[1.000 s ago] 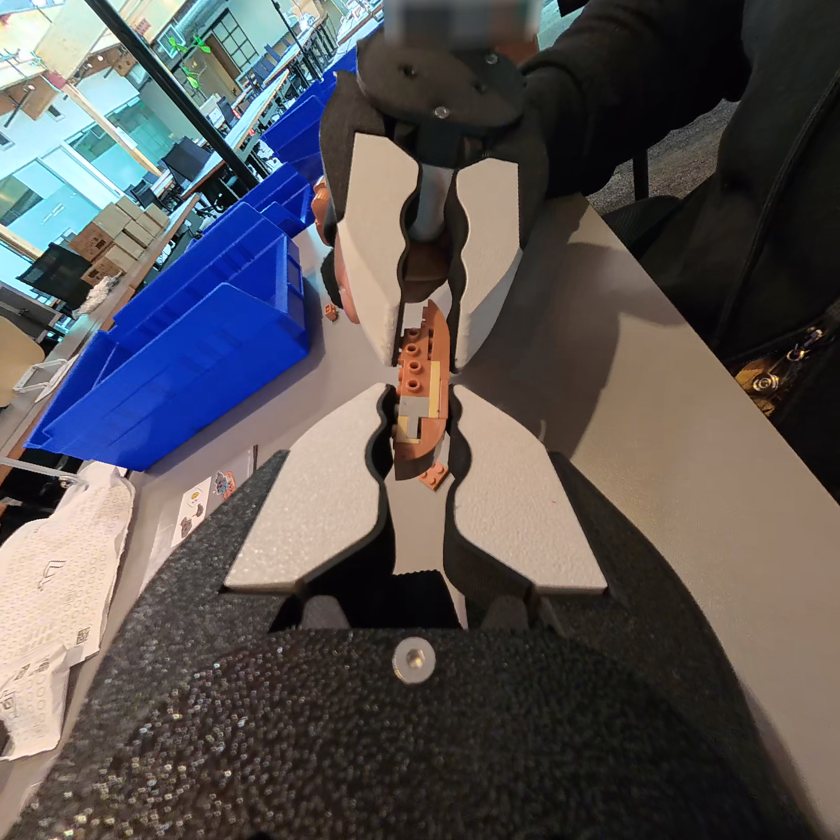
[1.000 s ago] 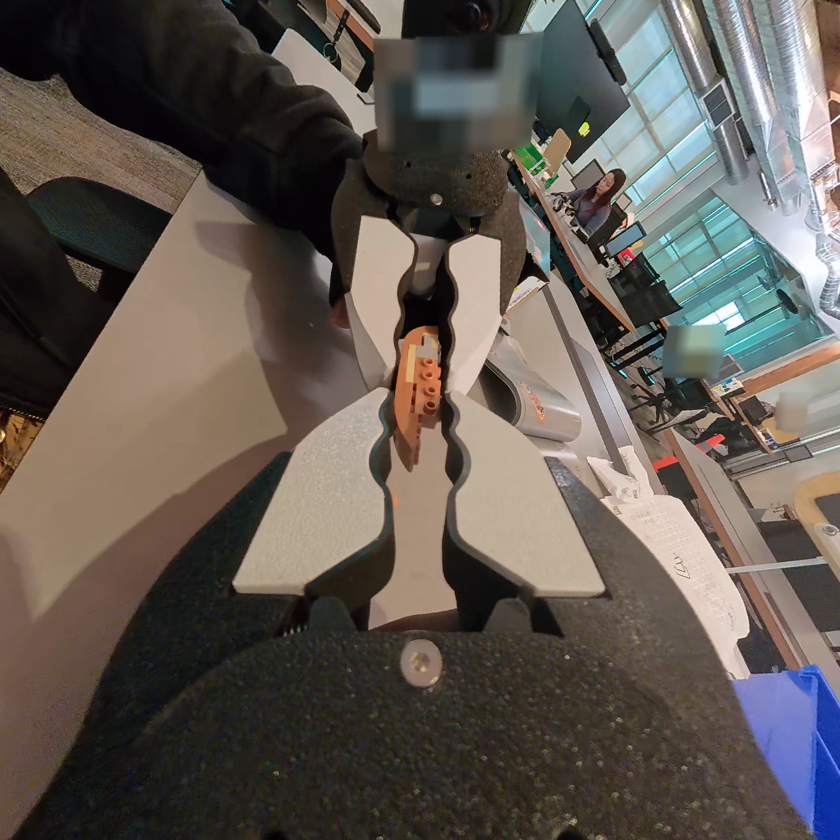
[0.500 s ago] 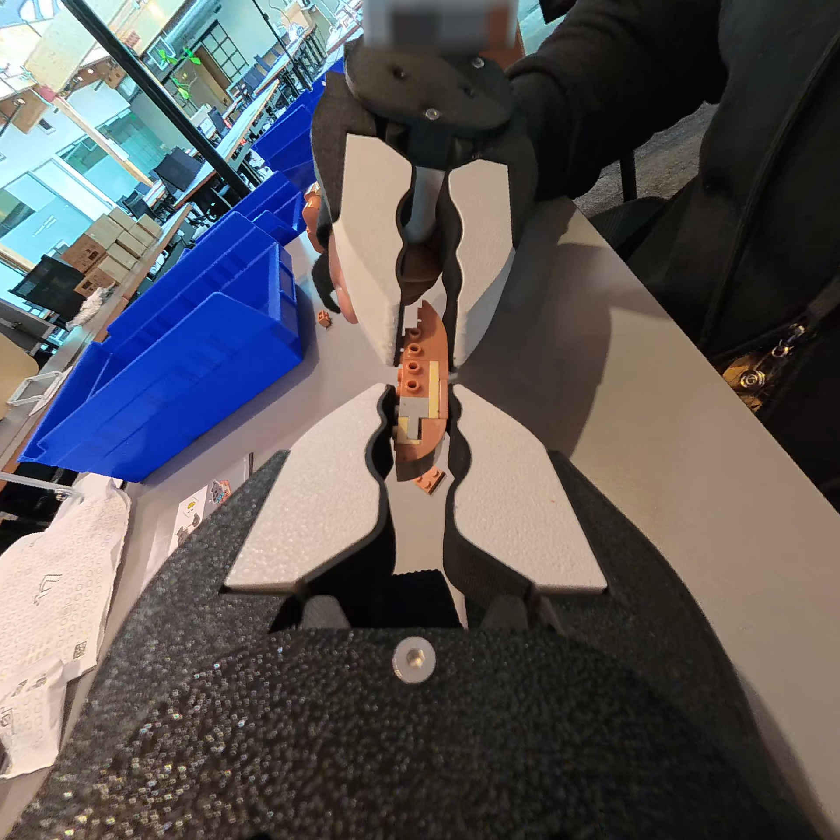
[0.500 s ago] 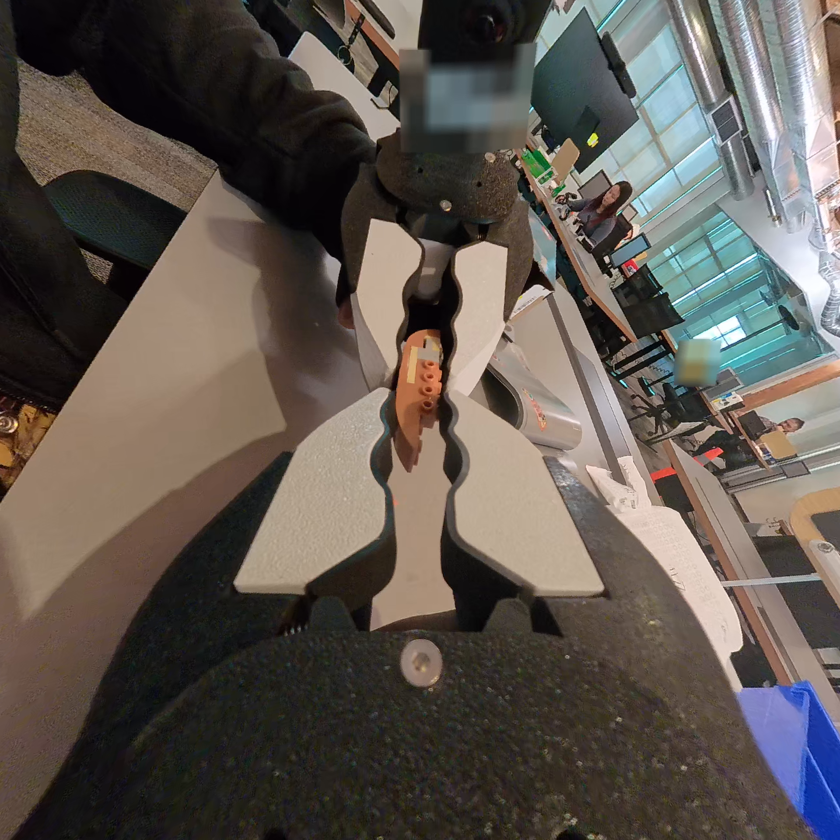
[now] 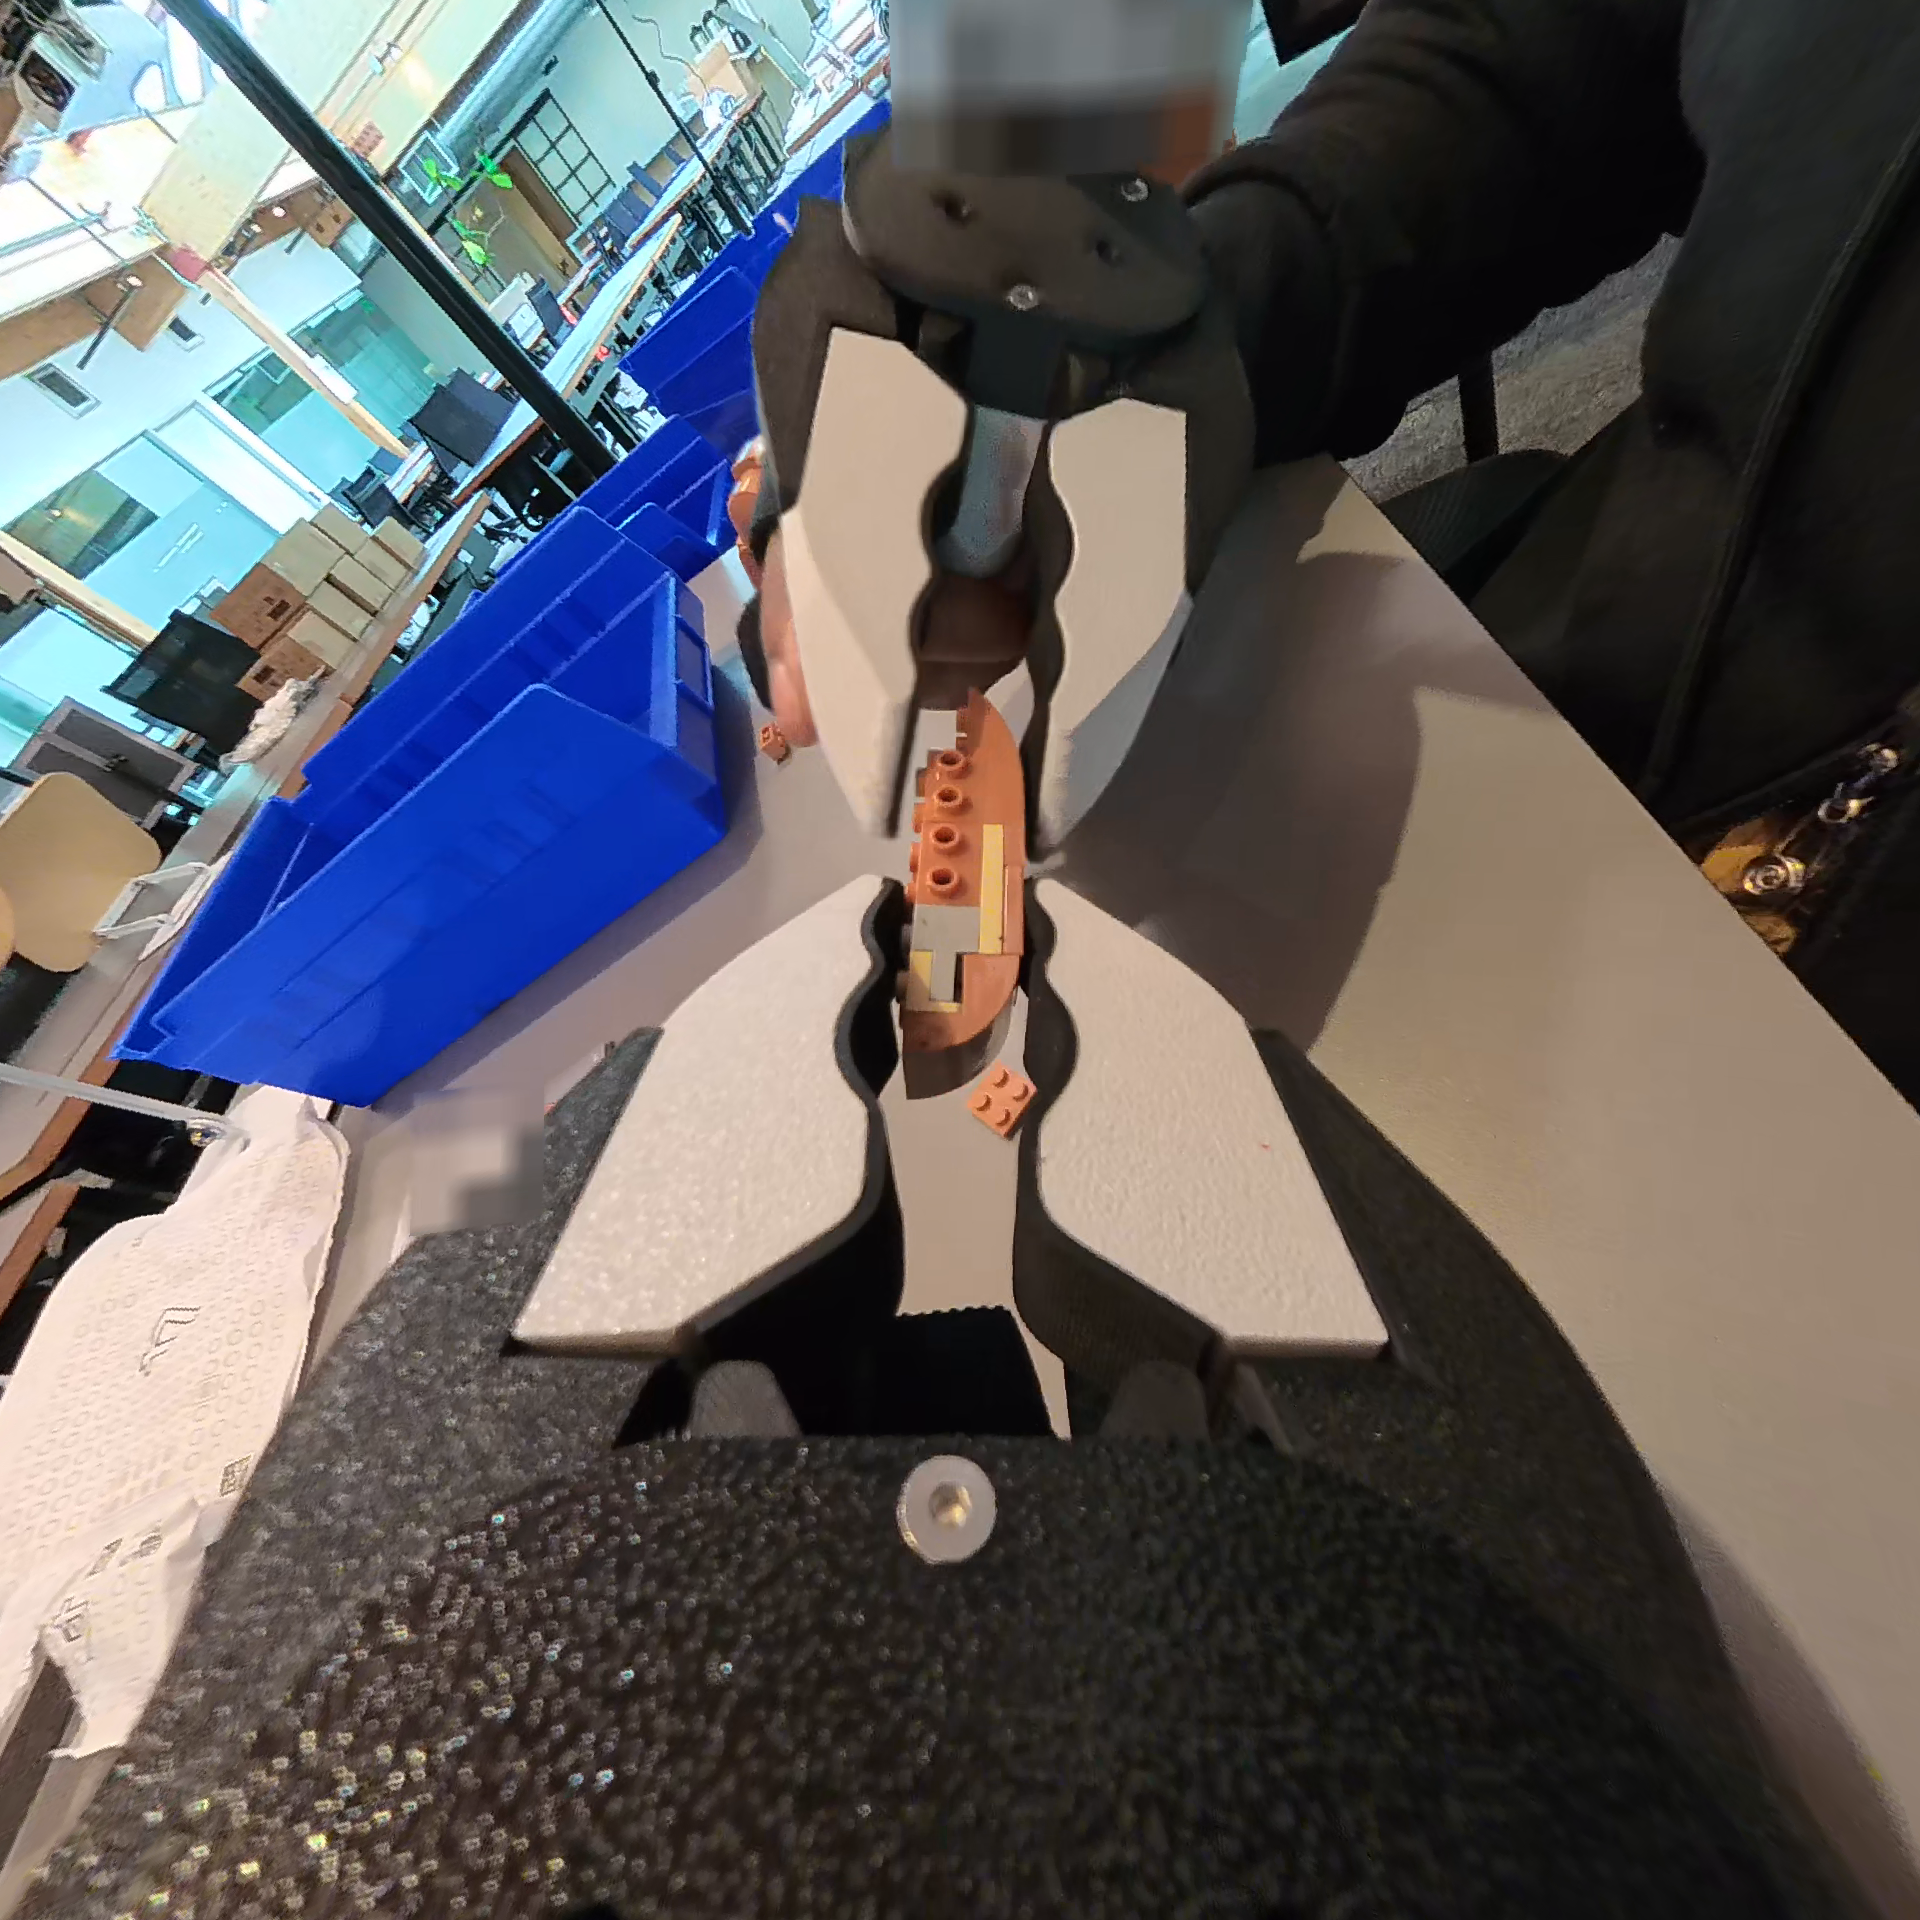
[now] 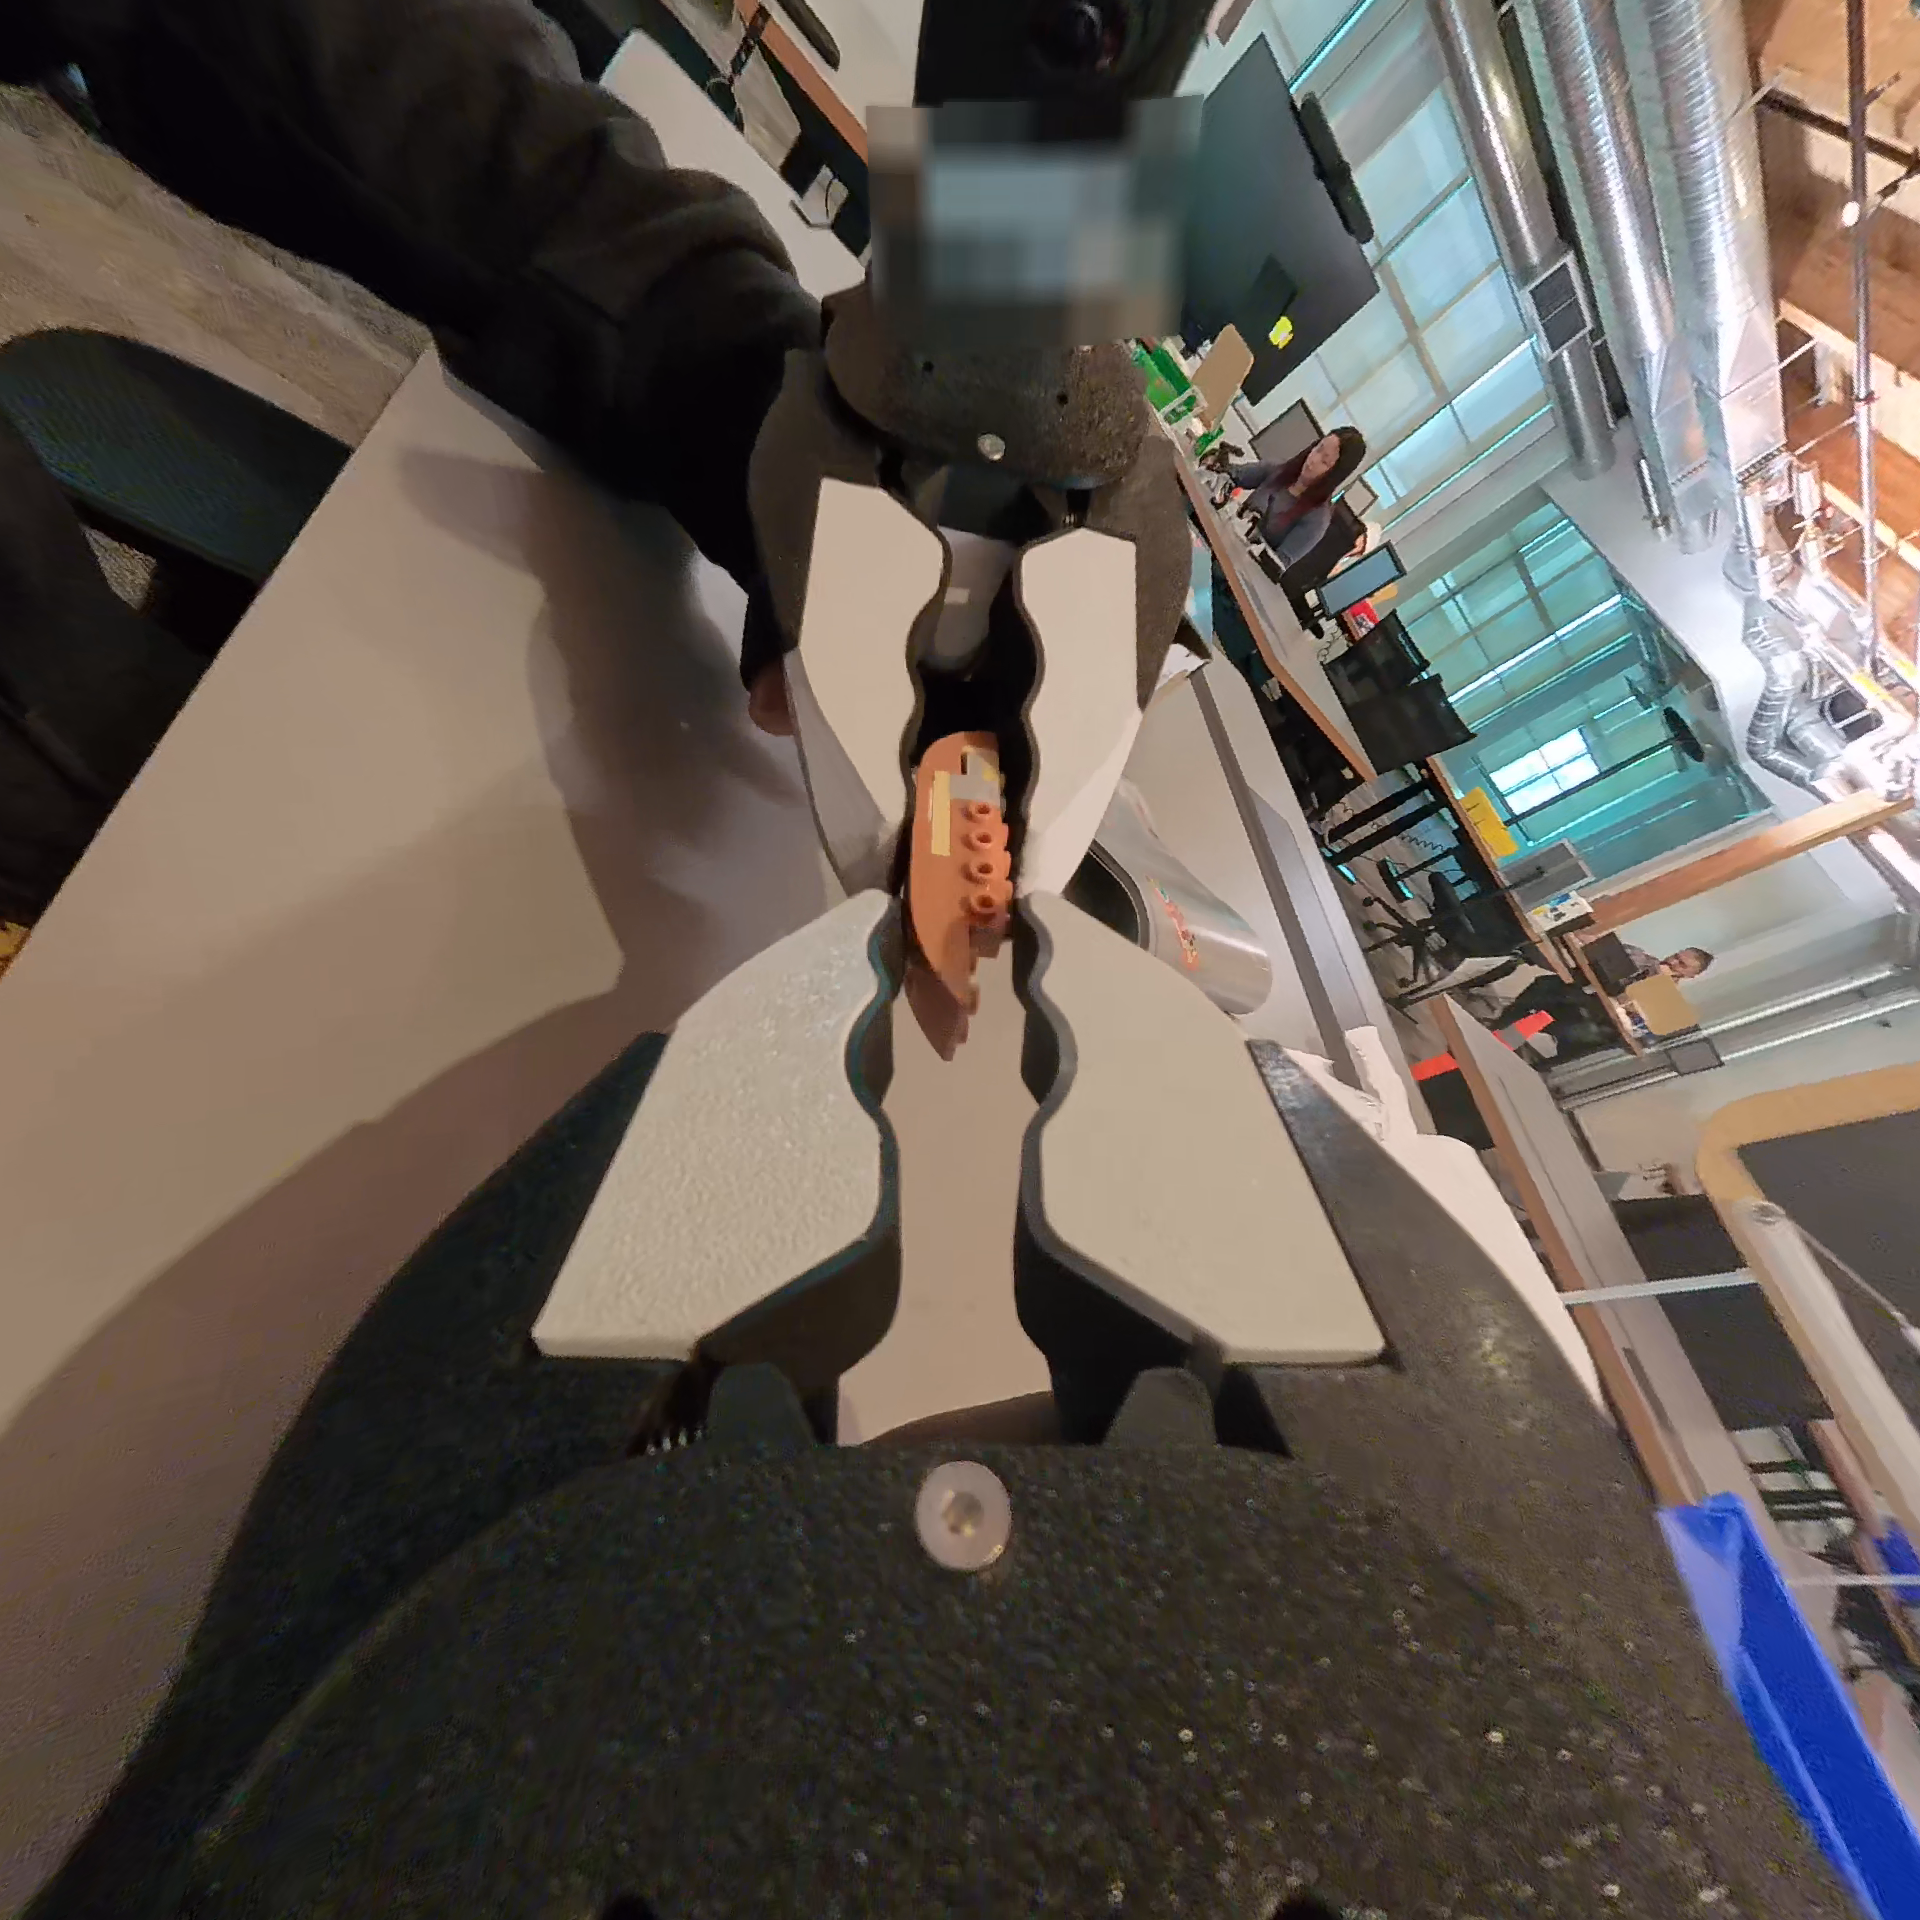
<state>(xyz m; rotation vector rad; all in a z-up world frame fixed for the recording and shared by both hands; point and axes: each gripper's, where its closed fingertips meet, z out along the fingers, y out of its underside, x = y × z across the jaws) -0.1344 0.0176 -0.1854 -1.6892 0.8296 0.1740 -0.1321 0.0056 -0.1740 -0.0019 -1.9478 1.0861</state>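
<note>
A: Quick check, what are your two grippers doing?

B: You're holding one brown brick build [image 5: 961,914] between them, tip to tip, above the grey table [image 5: 1507,1039]. Your left gripper [image 5: 956,894] is clamping the end with the grey and yellow tiles; both pads are pressing on its sides. Your right gripper [image 6: 951,914] is clamping the other, pointed end, fingers closed on it too. So neither claw is standing open, both are gripping the same build.

A: Where is it sitting relative to the table?

B: It isn't sitting, you're carrying it in the air, near the table edge closest to your body. A row of four studs on top is showing bare.

A: Anything loose?

B: A small brown plate [image 5: 1003,1101] is lying on the table right under the build, not touched by either gripper. Another tiny brown piece [image 5: 774,740] is lying farther off, close to the blue bins [image 5: 468,831] along the far edge. White printed bags [image 5: 135,1382] are lying at the left edge, and a silver pouch [image 6: 1174,925] is lying beyond your grippers in the right wrist view.

A: How far along?

B: Can't judge much. The build is looking partly assembled, with studs uncovered and loose pieces unattached on the table.
</note>
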